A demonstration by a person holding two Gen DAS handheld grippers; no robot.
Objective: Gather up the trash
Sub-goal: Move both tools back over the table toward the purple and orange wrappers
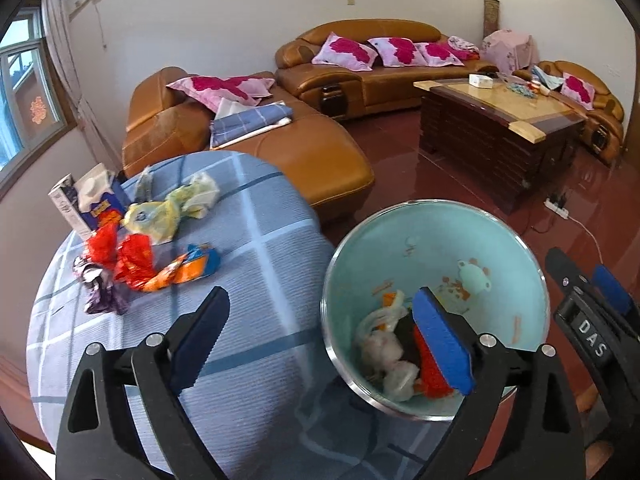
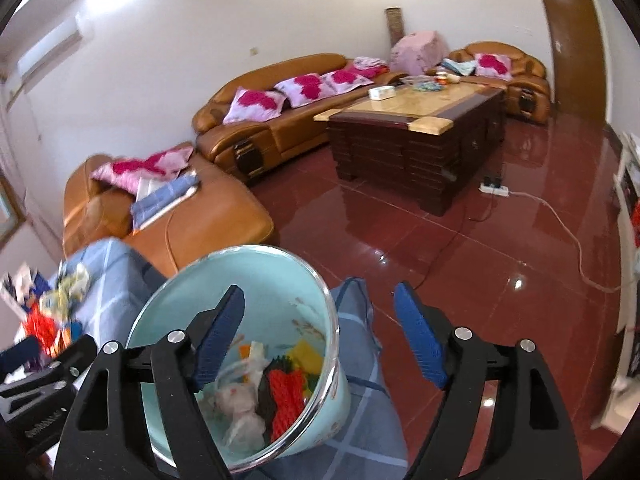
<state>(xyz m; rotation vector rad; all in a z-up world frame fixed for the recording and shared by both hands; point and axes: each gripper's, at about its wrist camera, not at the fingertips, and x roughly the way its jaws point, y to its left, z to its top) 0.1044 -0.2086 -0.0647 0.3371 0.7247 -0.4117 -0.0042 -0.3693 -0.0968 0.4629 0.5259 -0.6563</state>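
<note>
A light-blue trash bin (image 1: 500, 248) stands beside the round table, holding a red net, white bags and orange scraps; it also shows in the right wrist view (image 2: 168, 312). On the blue checked tablecloth (image 1: 256, 264) lie wrappers: red (image 1: 132, 256), orange-blue (image 1: 188, 268), yellow bag (image 1: 160, 216), purple foil (image 1: 100, 292). My left gripper (image 1: 328, 328) is open and empty, one finger over the table, the other over the bin. My right gripper (image 2: 320, 332) is open and empty, straddling the bin's right rim.
A tissue box and carton (image 1: 92, 200) stand at the table's far left. Tan leather sofas (image 1: 248, 148) and a dark wooden coffee table (image 1: 496, 120) stand behind. A power strip with cable (image 2: 496, 190) lies on the red tiled floor.
</note>
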